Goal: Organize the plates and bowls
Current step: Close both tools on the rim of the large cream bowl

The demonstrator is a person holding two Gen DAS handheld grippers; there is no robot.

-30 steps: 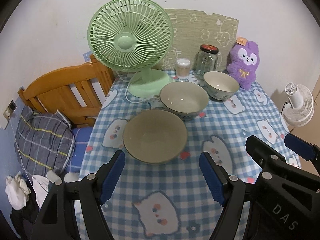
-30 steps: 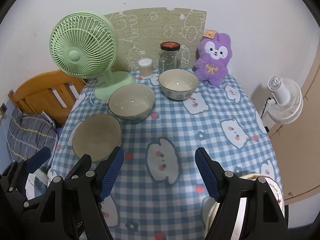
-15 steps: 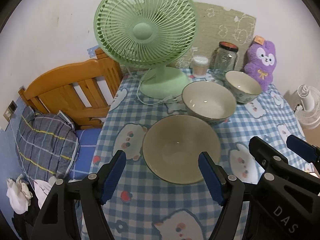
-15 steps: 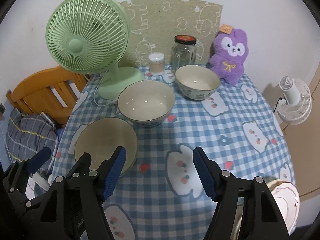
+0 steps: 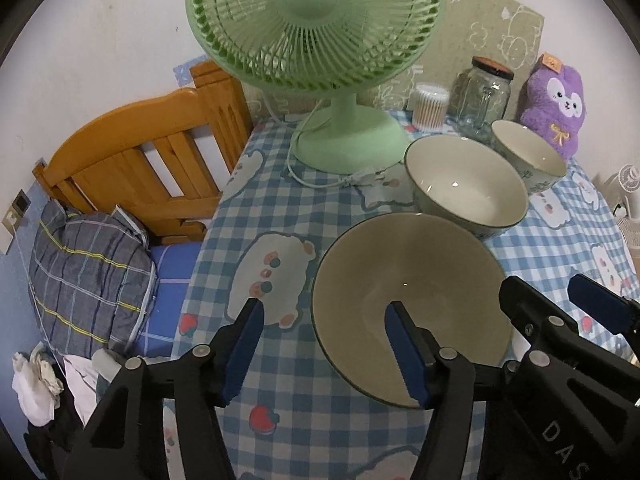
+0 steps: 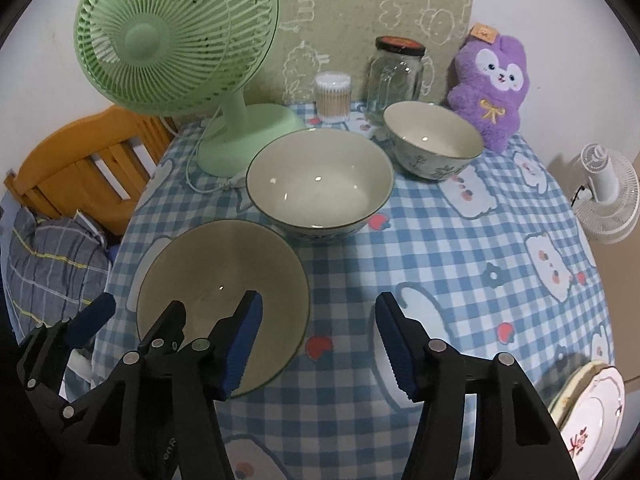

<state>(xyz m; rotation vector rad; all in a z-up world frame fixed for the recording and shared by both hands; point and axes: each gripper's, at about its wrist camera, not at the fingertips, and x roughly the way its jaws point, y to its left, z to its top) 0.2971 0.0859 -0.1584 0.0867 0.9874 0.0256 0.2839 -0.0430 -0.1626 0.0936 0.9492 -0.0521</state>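
Three empty bowls stand in a row on the blue checked tablecloth. The large beige bowl [image 5: 412, 304] [image 6: 224, 280] is nearest. A middle bowl [image 5: 466, 186] [image 6: 318, 184] and a small patterned bowl [image 5: 528, 156] [image 6: 434, 142] stand behind it. My left gripper [image 5: 324, 344] is open at the large bowl's left rim, with its right finger over the bowl's inside and its left finger outside. My right gripper [image 6: 318, 344] is open and empty, just right of that bowl. White plates [image 6: 592, 404] lie at the table's right front edge.
A green desk fan [image 6: 176, 36] with its cord stands at the back left. A cotton-swab jar [image 6: 333, 96], a glass jar [image 6: 396, 72] and a purple plush toy [image 6: 492, 88] line the back wall. A wooden bed frame [image 5: 136, 160] is left of the table, a white fan [image 6: 608, 196] right.
Both grippers have moved forward and down toward the bowls. The left gripper has shifted left, so its jaws now straddle the large bowl's left rim.
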